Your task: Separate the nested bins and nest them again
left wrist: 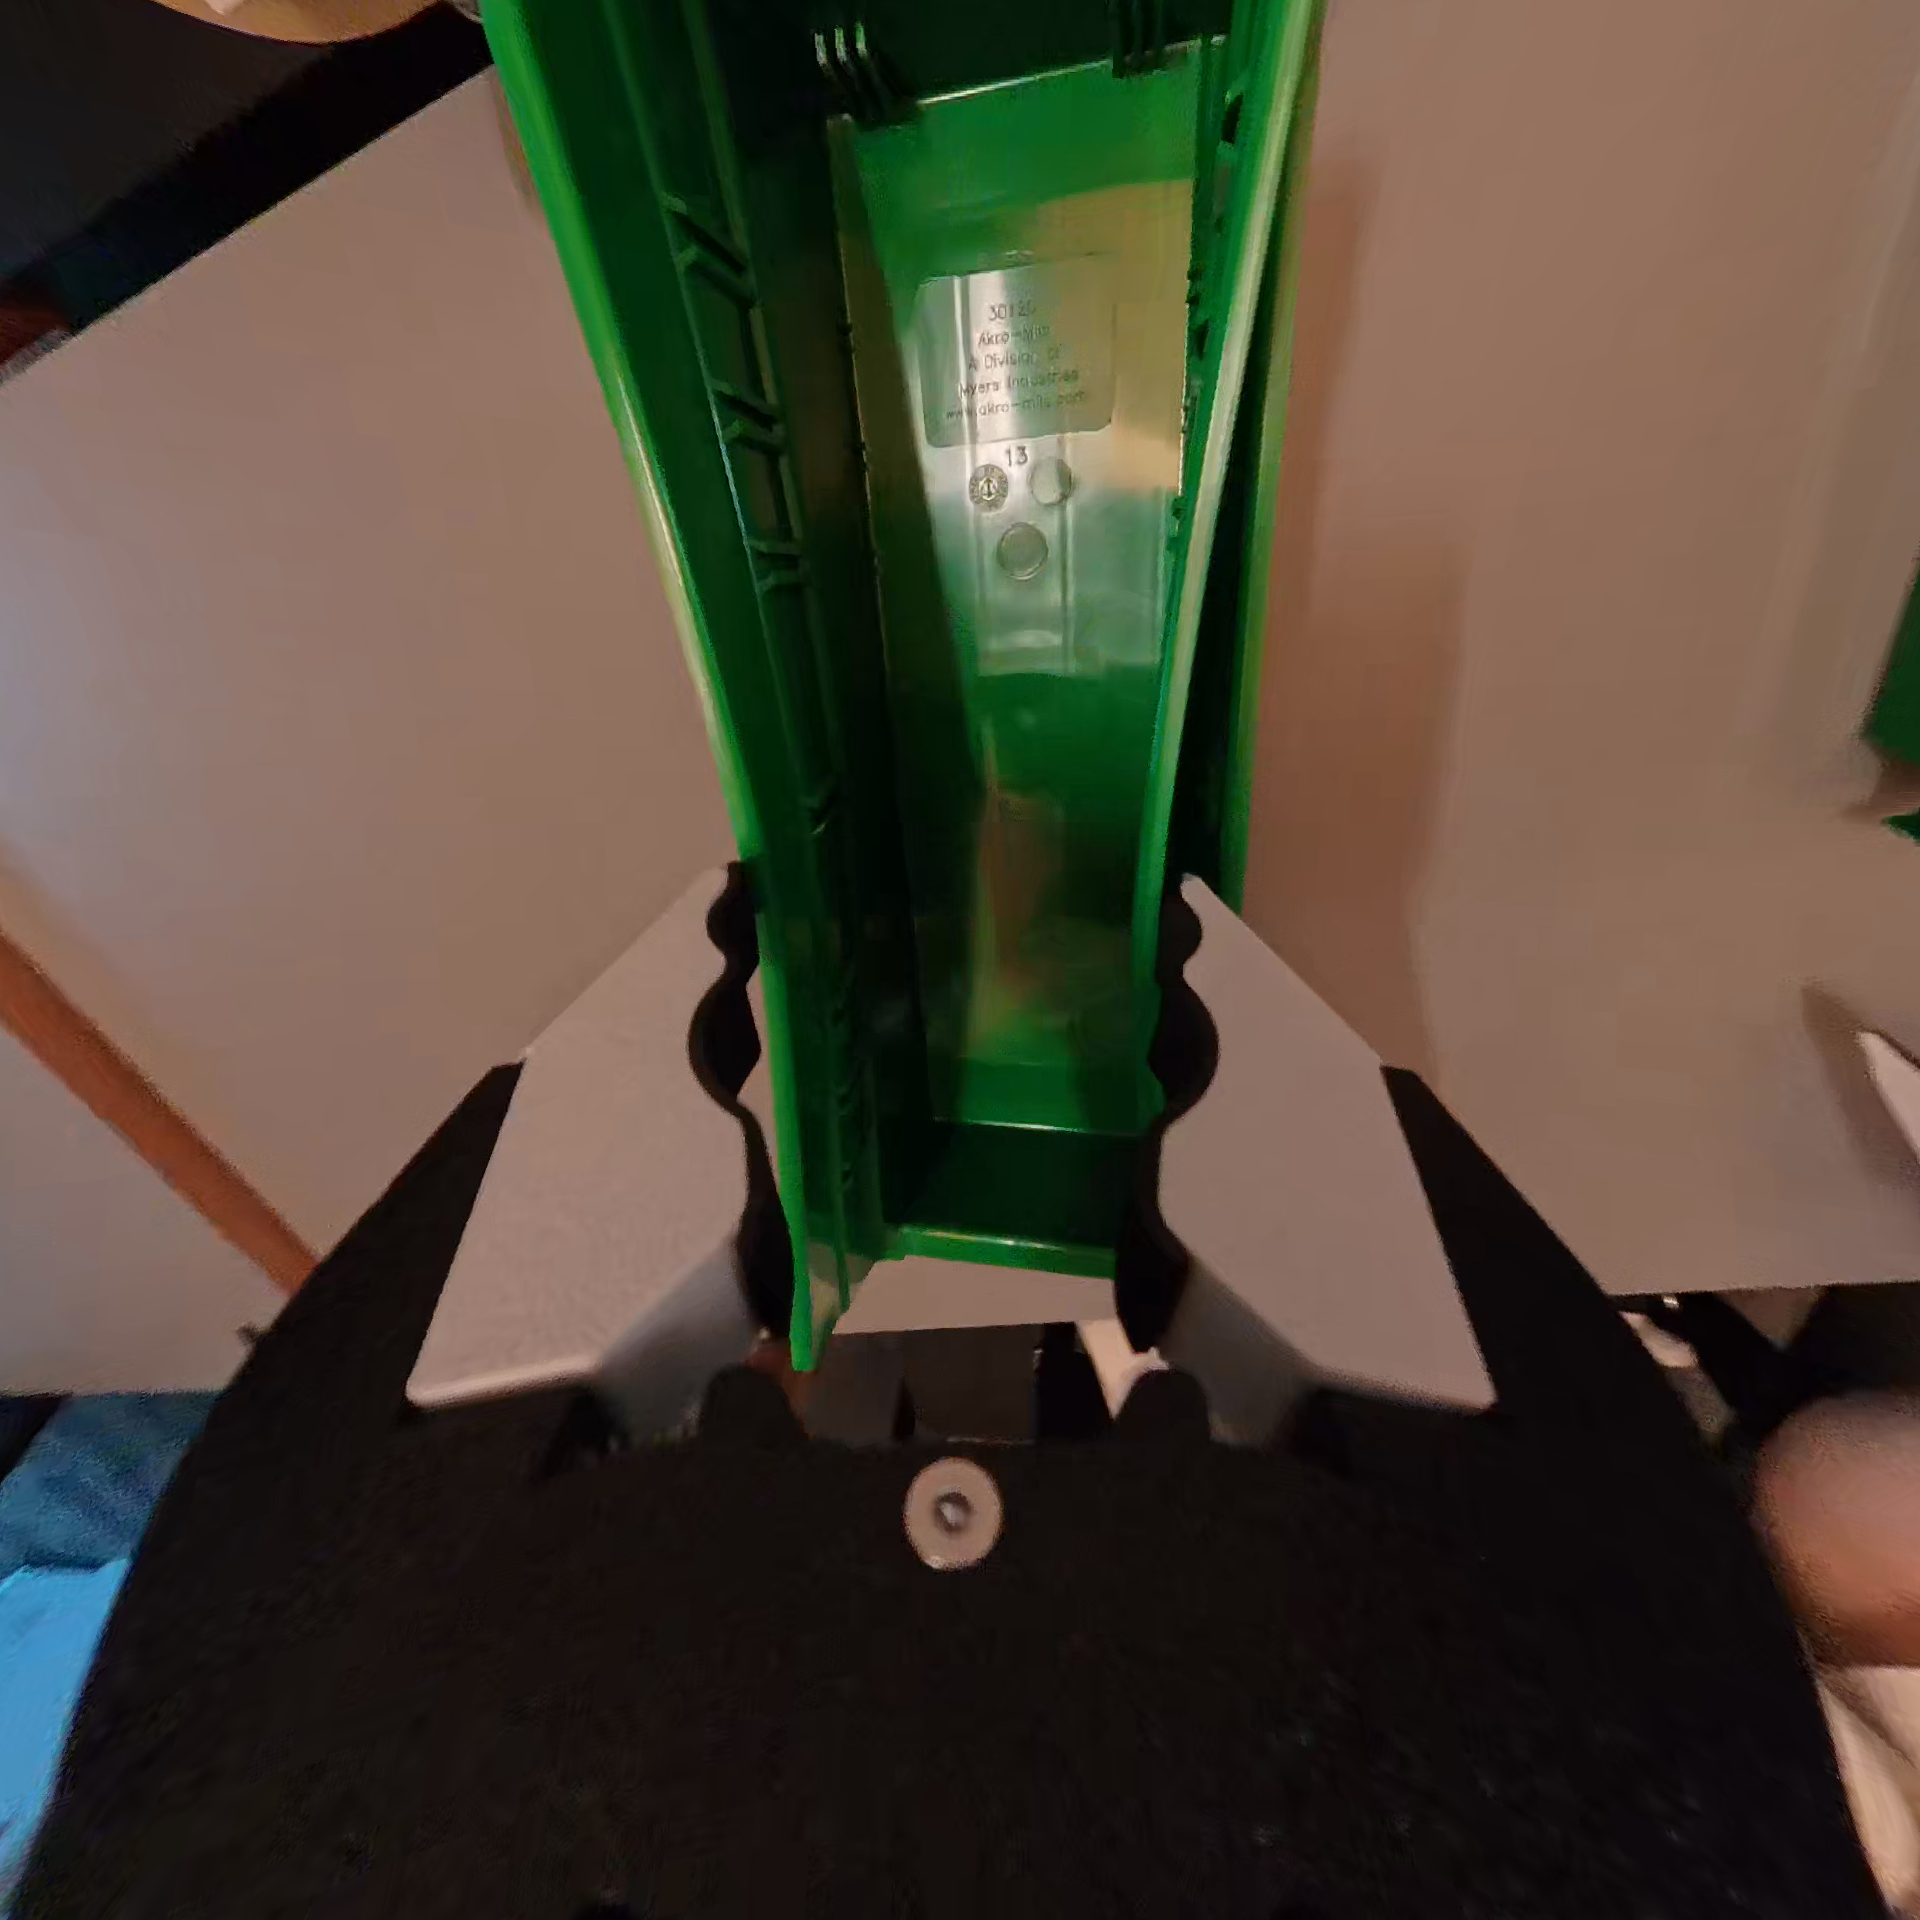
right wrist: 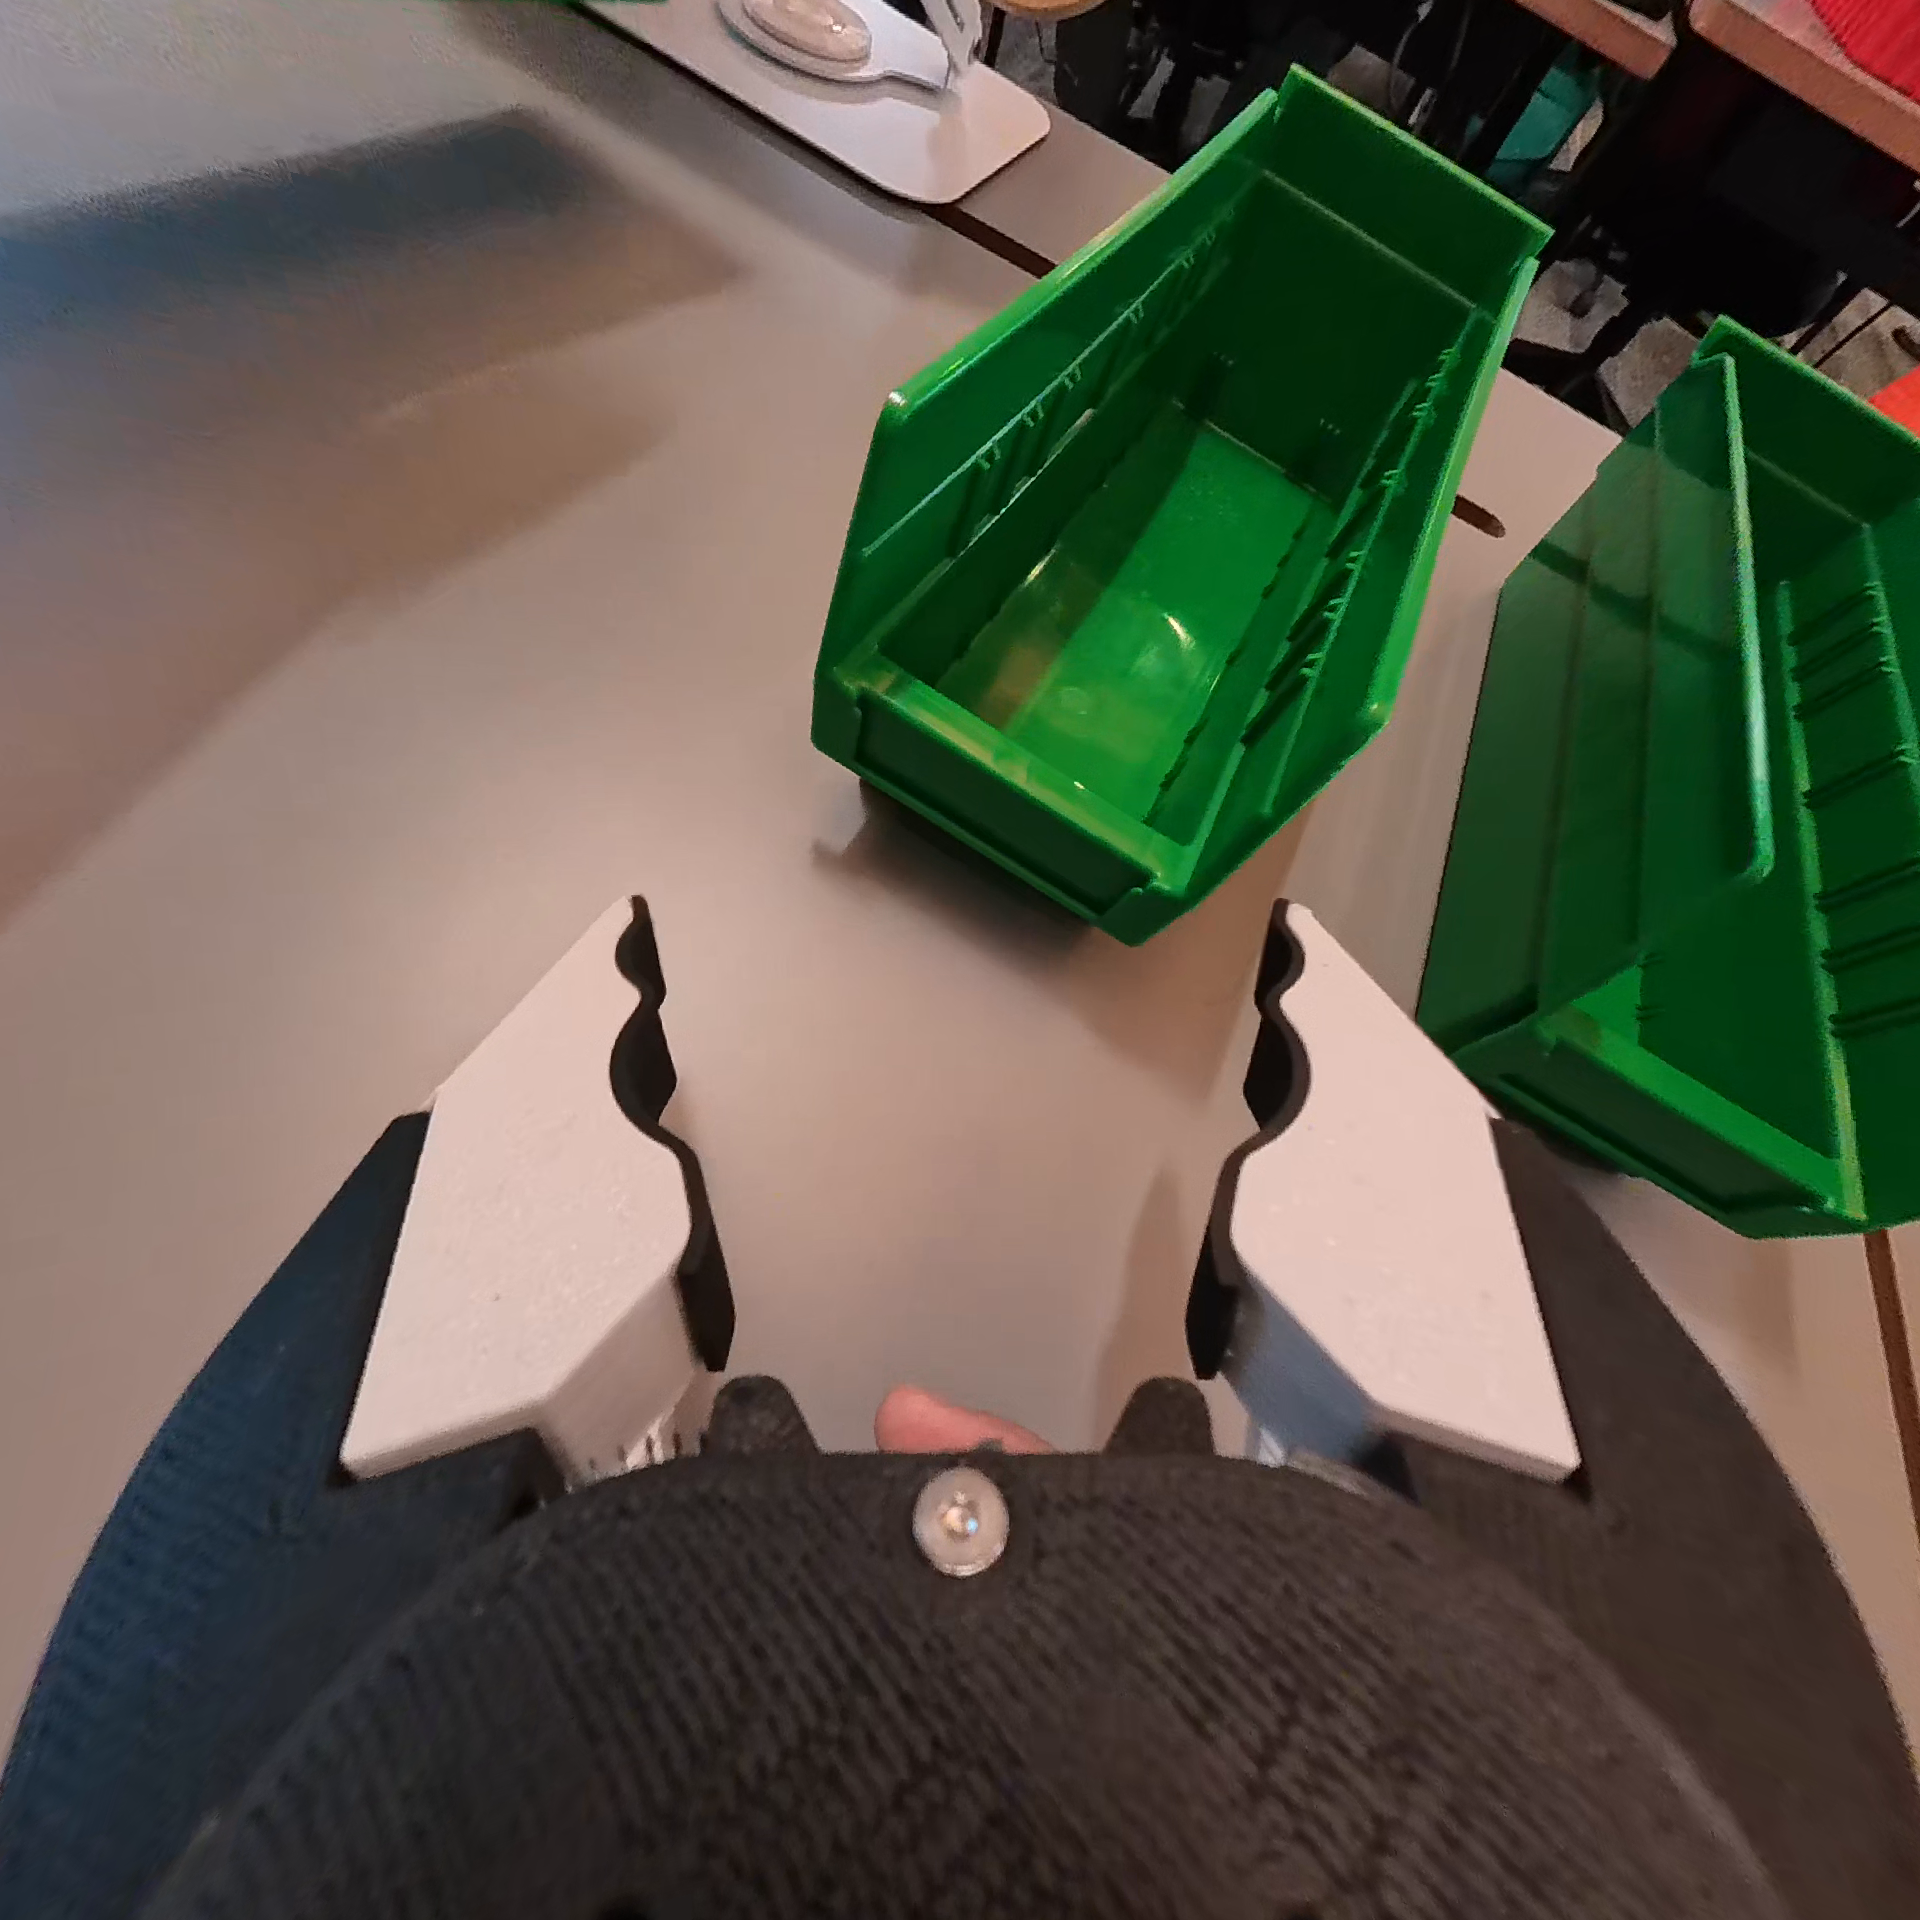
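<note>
Green bin (left wrist: 1039, 644) clamped by left gripper (left wrist: 951, 1122) at its low front end, jaws clenched on both side walls, black wavy pads touching the plastic; bin runs lengthwise away from the camera, open top facing it, a pale label patch on the inside floor. Grey tabletop (left wrist: 312, 727) behind it; whether the bin rests on it or is lifted, cannot tell. Right gripper (right wrist: 961, 1132) hovers over the tabletop (right wrist: 416, 727) with jaws released, spread wide, nothing between them. Just ahead of it a second green bin (right wrist: 1143, 582) sits upright on the tabletop, open and empty, near the far edge. To its right, apart from it, a third green bin (right wrist: 1683, 831) lies tilted. Grey flat pad (right wrist: 894, 114) with a white object on it lies at the far edge.
</note>
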`<state>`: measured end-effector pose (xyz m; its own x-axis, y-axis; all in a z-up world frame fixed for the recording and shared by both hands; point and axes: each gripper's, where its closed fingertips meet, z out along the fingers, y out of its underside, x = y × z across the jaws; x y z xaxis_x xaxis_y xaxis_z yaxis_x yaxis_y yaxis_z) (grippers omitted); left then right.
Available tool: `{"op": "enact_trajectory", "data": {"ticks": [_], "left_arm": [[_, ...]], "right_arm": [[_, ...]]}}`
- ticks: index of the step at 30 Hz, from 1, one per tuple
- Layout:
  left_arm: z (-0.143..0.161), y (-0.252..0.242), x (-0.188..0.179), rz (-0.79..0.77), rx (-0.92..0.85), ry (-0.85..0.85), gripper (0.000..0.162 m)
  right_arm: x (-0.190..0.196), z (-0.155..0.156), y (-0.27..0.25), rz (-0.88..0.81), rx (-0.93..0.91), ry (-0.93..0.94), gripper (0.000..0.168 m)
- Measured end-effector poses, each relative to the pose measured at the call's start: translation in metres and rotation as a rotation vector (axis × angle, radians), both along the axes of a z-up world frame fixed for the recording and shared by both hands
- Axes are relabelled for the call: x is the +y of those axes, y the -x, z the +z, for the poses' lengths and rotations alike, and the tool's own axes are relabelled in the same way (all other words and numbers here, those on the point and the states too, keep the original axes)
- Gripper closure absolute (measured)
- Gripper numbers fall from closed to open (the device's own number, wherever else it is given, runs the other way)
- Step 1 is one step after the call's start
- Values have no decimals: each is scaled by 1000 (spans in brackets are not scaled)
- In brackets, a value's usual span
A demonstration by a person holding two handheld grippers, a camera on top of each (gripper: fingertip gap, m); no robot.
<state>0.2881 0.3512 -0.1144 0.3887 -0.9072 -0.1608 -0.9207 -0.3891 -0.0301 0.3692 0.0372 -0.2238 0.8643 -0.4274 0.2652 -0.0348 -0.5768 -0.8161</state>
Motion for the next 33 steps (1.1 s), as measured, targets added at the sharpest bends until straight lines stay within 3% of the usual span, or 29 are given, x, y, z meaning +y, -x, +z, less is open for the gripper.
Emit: {"op": "enact_trajectory", "data": {"ticks": [7, 10, 15, 23, 26, 29, 33], "left_arm": [[6, 0, -3, 31, -19, 25, 87], [-4, 8, 3, 36, 25, -48, 87], [-9, 5, -1, 62, -15, -8, 88], [-22, 3, -4, 64, -34, -29, 89], [-34, 8, -6, 50, 0, -42, 89], [-37, 9, -10, 50, 12, 0, 89], [-39, 8, -10, 56, 2, -10, 87]], "right_arm": [[1, -1, 1, 5, -3, 8, 55], [0, 4, 1, 5, -13, 1, 56], [4, 7, 7, 32, -11, -15, 66], [29, 21, 37, 152, 28, -119, 126], [46, 36, 57, 220, 28, -206, 168], [72, 65, 89, 335, 30, -366, 168], [125, 100, 96, 358, -92, -487, 168]]}}
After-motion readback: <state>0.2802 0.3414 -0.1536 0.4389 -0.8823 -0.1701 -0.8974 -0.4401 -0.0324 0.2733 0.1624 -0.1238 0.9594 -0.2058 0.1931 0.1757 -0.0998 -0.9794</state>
